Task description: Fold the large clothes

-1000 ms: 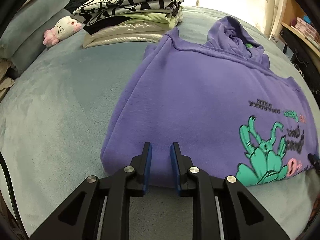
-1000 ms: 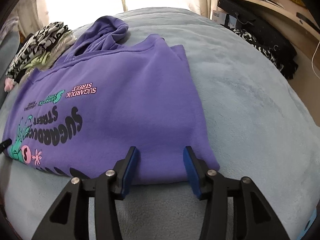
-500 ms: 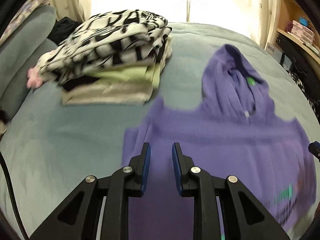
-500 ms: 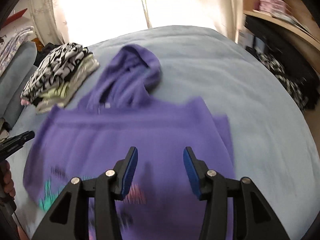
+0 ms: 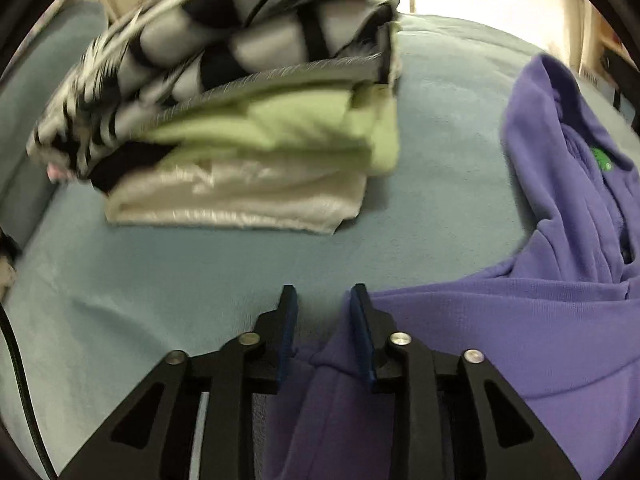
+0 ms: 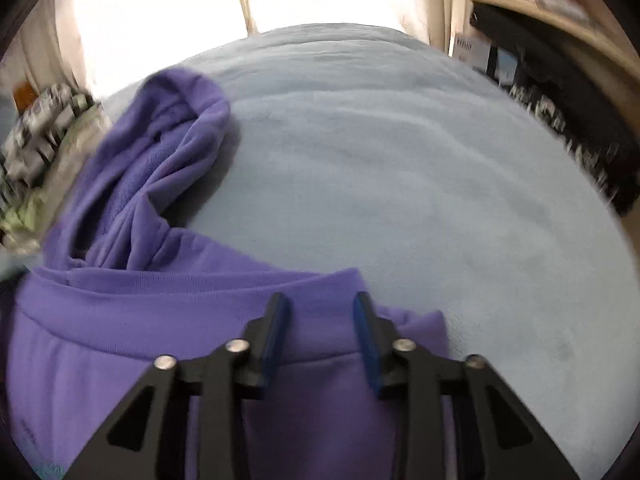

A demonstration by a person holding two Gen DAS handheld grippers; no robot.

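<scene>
We see a purple hoodie (image 5: 520, 332) lying on the pale blue bed (image 5: 440, 140), its hood (image 6: 168, 152) stretched away from us toward the bright curtained window. In the left wrist view, our left gripper (image 5: 322, 296) sits at the hoodie's left shoulder corner. A ridge of purple cloth rises between its 2 blue-padded fingers (image 5: 289, 320), and the fingers are opening at this moment; the cloth lies in the gap, and the pads seem to stand just clear of it rather than pinch it. Beyond the fingertips is bare blanket, then a stack of folded clothes (image 5: 240, 120): a black-and-white patterned piece on top, a light green one under it, and a shiny cream one at the bottom. The stack is blurred.

In the right wrist view, our right gripper (image 6: 318, 300) is over the hoodie's right shoulder, close to the garment's right edge, where a small fold of purple cloth sticks out beside the right finger. Its fingers (image 6: 276, 328) are closing, with the shoulder fabric between them; we cannot tell whether the pads already press on it. The collar seam runs across just behind the fingertips. The same stack of clothes shows blurred at the left edge, and dark items lie under a wooden shelf (image 6: 560, 16) at the right.
</scene>
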